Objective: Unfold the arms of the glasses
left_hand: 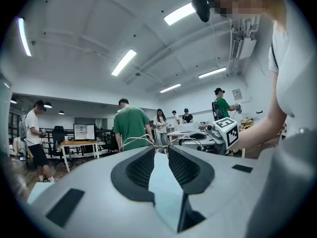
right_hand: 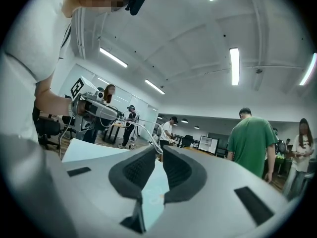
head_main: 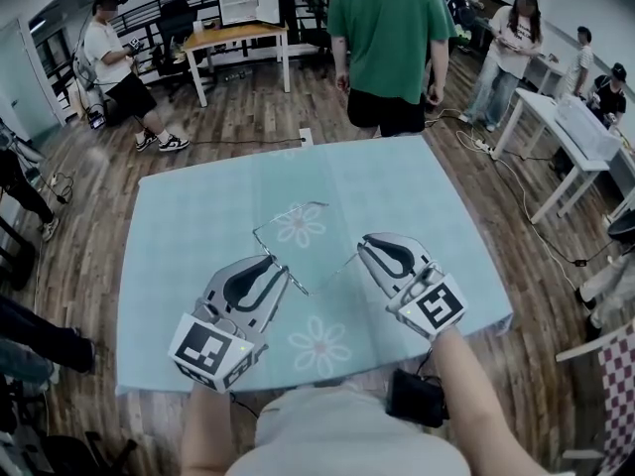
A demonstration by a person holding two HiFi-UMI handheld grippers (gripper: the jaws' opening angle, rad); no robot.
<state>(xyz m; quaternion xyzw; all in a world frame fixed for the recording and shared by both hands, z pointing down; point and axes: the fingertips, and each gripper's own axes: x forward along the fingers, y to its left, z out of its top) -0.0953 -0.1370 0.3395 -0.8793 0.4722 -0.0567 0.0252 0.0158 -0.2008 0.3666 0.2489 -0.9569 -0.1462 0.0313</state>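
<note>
Thin wire-framed glasses hang just above the pale blue flowered cloth, between my two grippers. My left gripper comes at them from the near left, its jaws closed on the wire at that side. In the left gripper view the tips meet on the wire and the glasses' rim arches beyond them. My right gripper holds the thin arm on the right side. In the right gripper view the jaws pinch that arm, with the left gripper behind.
A person in a green shirt stands at the cloth's far edge. White tables with people around them fill the right side, and a wooden table stands at the back. Cables run over the wooden floor.
</note>
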